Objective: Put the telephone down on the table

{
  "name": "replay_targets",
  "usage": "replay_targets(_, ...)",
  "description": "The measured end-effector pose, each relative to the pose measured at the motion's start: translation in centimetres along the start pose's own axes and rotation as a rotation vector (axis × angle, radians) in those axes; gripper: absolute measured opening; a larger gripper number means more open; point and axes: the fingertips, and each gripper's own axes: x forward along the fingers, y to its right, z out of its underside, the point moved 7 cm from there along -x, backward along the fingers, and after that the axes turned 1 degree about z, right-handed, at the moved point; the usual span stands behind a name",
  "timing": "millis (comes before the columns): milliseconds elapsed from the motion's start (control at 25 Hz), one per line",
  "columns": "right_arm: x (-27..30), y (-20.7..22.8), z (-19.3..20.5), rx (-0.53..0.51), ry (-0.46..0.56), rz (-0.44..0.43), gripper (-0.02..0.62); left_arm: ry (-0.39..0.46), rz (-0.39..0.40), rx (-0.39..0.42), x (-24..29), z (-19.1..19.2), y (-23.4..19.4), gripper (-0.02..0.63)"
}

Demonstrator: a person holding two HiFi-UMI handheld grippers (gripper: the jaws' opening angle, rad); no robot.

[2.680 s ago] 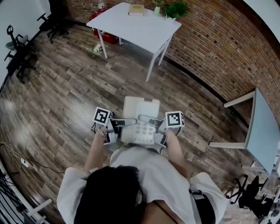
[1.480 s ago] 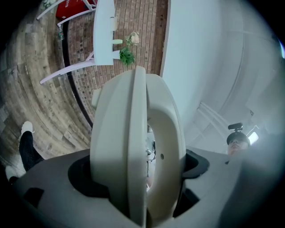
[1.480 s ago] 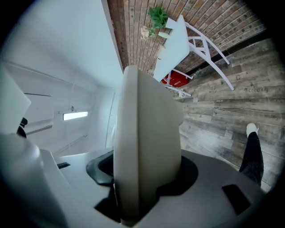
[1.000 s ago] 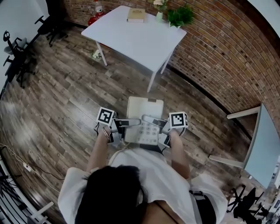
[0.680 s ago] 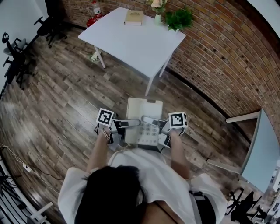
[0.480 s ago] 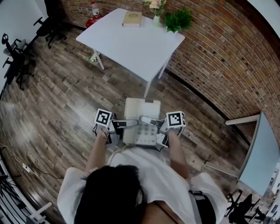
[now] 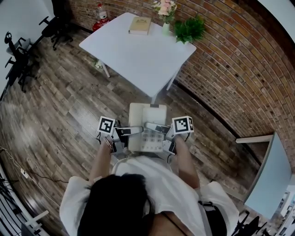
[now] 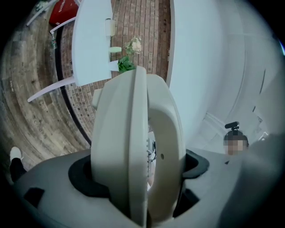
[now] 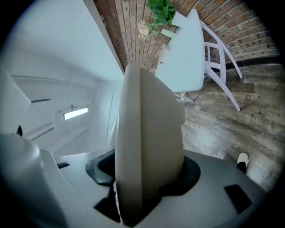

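Observation:
A cream desk telephone with its handset on the left is carried at waist height between both grippers, above the wooden floor. My left gripper is shut on the telephone's left side, and the phone's edge fills that gripper's view. My right gripper is shut on the right side, where the phone body sits between its jaws. The white table stands a short way ahead of the phone.
On the table's far edge lie a book, a vase of flowers and a green plant. A brick wall runs behind and to the right. Another table's edge shows at right; black chairs stand at left.
The person has walked toward the white table with the telephone held in both grippers; the table now lies nearer. Both grips look unchanged.

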Motion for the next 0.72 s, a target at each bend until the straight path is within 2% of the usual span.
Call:
replay_targets(440,-0.8,1.6,-4.0,-0.005,-0.046,0.072,0.278,0.074,-0.004,-0.010,1.8,-2.8,-1.9,0.454)
replay_targets(720,-0.6,1.3,-5.3,-0.026,-0.051,0.062,0.279,0.092,-0.003,0.008,2.0,-3.9,-1.5,0.453)
